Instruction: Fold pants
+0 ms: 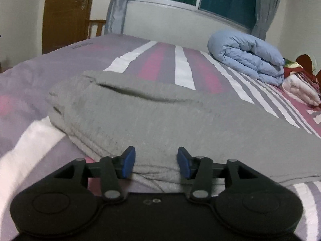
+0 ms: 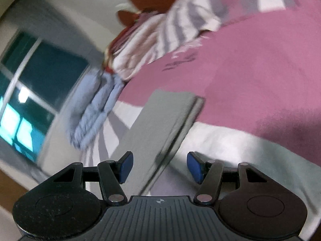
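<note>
Left wrist view: left gripper point(image 1: 156, 161) low over the near edge of the bed point(image 1: 30, 84), jaws parted, blue pads point(image 1: 128, 160) standing either side of the near hem of the grey pants point(image 1: 152, 118). Fabric edge lies between the pads, but they do not press it; nothing is gripped. The gripper sits roughly level in roll and tips down onto the cloth.

The pants lie already doubled along their length, thick layered edge on the left, running away to the right across the striped sheet. Beyond them, toward the far right corner of the bed, a rolled blue duvet point(image 1: 246, 56); past that the window point(image 1: 226, 2) and a wooden door point(image 1: 66, 14) at left.

Right wrist view: blurred, camera rolled well over. Right gripper point(image 2: 159, 165) jaws wide apart, empty, hovering above the leg end of the pants point(image 2: 160, 124), the stacked edge running between the pads without contact.

Judgement: the step in hand looks like taking hold for the next fold. To do it well, each gripper should bite all layers at the edge, not just the top one, and both should lift together so the stack does not shear. The right gripper needs its roll settled before closing.
</note>
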